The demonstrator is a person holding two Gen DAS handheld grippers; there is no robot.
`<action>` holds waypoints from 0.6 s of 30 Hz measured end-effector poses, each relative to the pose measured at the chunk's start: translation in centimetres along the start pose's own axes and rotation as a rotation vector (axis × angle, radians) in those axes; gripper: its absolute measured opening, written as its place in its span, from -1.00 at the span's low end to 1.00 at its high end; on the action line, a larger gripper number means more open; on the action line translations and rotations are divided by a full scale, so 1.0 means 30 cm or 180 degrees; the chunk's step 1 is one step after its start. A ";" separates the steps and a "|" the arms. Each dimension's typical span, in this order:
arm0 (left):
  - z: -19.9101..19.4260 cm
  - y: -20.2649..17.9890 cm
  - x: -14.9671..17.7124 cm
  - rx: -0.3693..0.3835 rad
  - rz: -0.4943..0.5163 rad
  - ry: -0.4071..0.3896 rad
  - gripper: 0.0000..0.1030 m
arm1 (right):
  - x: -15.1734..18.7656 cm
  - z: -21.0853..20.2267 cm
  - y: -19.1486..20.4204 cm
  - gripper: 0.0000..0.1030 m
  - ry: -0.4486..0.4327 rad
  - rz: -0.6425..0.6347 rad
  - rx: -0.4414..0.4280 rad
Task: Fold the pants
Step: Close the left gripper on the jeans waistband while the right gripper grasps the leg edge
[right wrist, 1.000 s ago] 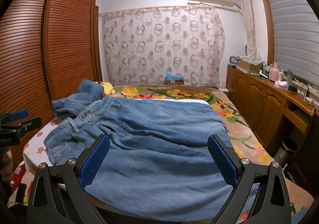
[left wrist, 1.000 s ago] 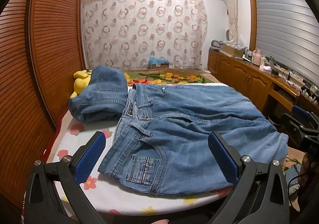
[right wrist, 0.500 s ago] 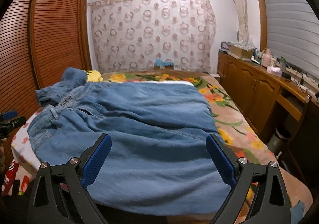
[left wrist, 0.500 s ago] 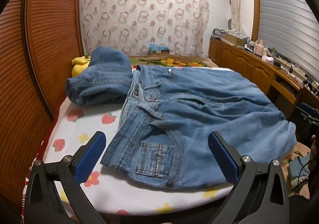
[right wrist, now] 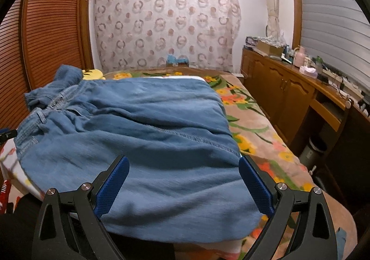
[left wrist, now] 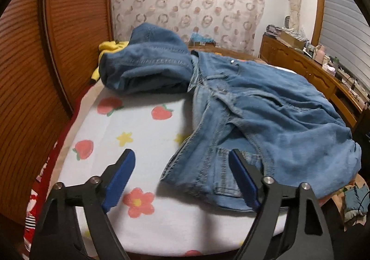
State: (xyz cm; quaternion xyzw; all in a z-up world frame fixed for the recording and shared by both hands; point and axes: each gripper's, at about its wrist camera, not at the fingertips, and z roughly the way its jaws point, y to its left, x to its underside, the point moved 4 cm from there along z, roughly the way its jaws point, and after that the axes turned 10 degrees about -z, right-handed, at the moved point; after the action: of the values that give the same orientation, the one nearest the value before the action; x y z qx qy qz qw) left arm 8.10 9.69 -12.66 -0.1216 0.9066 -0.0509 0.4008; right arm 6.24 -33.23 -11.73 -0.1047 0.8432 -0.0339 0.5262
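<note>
Blue denim pants (left wrist: 266, 116) lie spread on the bed, waistband to the left, folded legs to the right; they also fill the right wrist view (right wrist: 143, 135). My left gripper (left wrist: 182, 169) is open, low over the near waistband corner and back pocket; its right finger (left wrist: 242, 179) is over the denim. My right gripper (right wrist: 183, 179) is open, just above the near edge of the leg fabric. Neither holds anything.
A second folded pair of jeans (left wrist: 148, 68) lies at the back left on the white strawberry-print sheet (left wrist: 115, 135), beside a yellow plush (left wrist: 108, 48). A slatted wooden wardrobe (left wrist: 46, 51) runs along the left; a wooden cabinet (right wrist: 289, 88) with clutter along the right.
Both grippers moved forward and down toward the pants. The left one shifted to the waistband corner and narrowed its opening somewhat. The pants have not moved.
</note>
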 end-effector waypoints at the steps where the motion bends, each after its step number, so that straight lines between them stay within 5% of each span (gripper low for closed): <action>1: 0.007 0.011 0.003 0.0005 -0.0011 0.0017 0.50 | 0.003 -0.005 0.002 0.87 0.0026 0.0013 0.0009; 18: 0.069 0.046 0.062 0.0201 -0.0127 0.0252 0.09 | -0.018 0.018 -0.081 0.83 0.0338 0.0237 -0.0016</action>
State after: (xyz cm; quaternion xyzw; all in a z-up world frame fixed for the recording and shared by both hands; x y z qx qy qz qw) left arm 8.17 10.56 -15.63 -0.1249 0.9171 -0.0922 0.3671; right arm 7.29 -35.46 -11.10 -0.0726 0.8733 -0.0177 0.4814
